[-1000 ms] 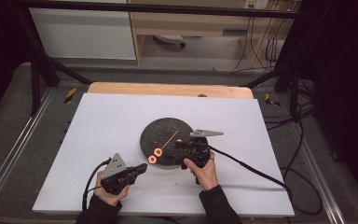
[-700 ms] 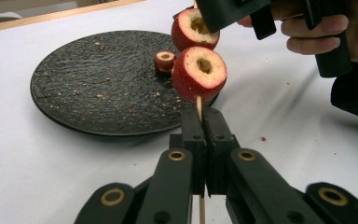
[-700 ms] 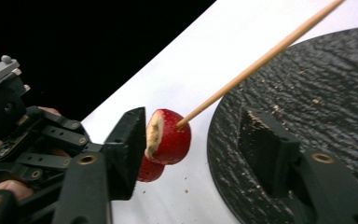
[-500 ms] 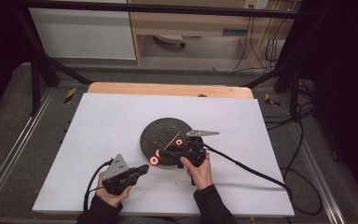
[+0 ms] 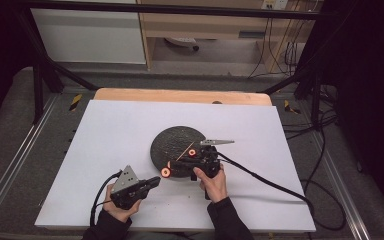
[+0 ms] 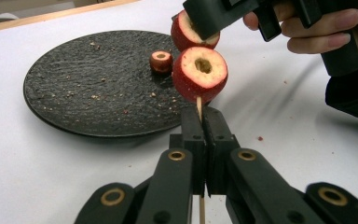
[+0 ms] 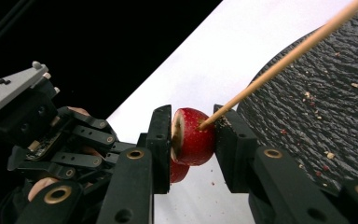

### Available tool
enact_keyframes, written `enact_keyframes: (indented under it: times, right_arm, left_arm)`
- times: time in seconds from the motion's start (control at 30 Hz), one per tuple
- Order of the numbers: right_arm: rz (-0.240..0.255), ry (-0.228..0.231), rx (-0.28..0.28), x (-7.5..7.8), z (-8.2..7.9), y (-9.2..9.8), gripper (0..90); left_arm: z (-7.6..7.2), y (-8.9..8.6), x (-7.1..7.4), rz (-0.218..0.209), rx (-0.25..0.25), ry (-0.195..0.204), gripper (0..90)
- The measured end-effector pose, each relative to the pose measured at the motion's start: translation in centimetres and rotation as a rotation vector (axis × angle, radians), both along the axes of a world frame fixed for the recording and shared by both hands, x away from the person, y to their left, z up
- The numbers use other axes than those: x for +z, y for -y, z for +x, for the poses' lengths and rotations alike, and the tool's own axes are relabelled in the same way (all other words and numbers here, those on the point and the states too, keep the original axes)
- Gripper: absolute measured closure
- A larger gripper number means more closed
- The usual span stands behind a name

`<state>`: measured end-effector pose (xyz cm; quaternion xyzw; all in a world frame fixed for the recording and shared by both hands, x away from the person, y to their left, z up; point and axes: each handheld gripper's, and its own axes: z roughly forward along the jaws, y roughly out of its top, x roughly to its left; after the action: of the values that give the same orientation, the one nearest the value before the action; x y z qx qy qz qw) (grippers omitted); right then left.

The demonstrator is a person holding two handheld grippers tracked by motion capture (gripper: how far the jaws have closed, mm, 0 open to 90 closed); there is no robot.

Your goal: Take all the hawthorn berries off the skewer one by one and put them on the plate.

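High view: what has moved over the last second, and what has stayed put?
The right tool slid its red fruit piece down the skewer, toward the left tool and the piece already threaded there; the gap between the two pieces has shrunk. The right hand drew slightly nearer the person. The left tool stayed shut on the skewer, and the black plate and the small piece on it did not move.

White table [image 5: 120, 130], black floor cables [image 5: 325, 150].

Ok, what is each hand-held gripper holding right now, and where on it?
The left hand-held gripper clamps the wooden skewer at its lower end, just below a threaded red fruit piece. The right hand-held gripper pinches a second fruit piece by its sides, on the skewer.
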<state>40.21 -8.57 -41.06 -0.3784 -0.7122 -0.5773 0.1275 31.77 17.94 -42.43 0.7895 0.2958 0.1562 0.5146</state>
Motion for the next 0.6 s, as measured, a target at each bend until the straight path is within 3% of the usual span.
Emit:
enact_keyframes:
  times: [0.6]
  right_arm:
    - [0.015,0.024,-0.046,1.6,0.5,1.0,73.4]
  left_arm:
    - [-0.3,-0.2,0.4,-0.011,0.003,0.031,88.4]
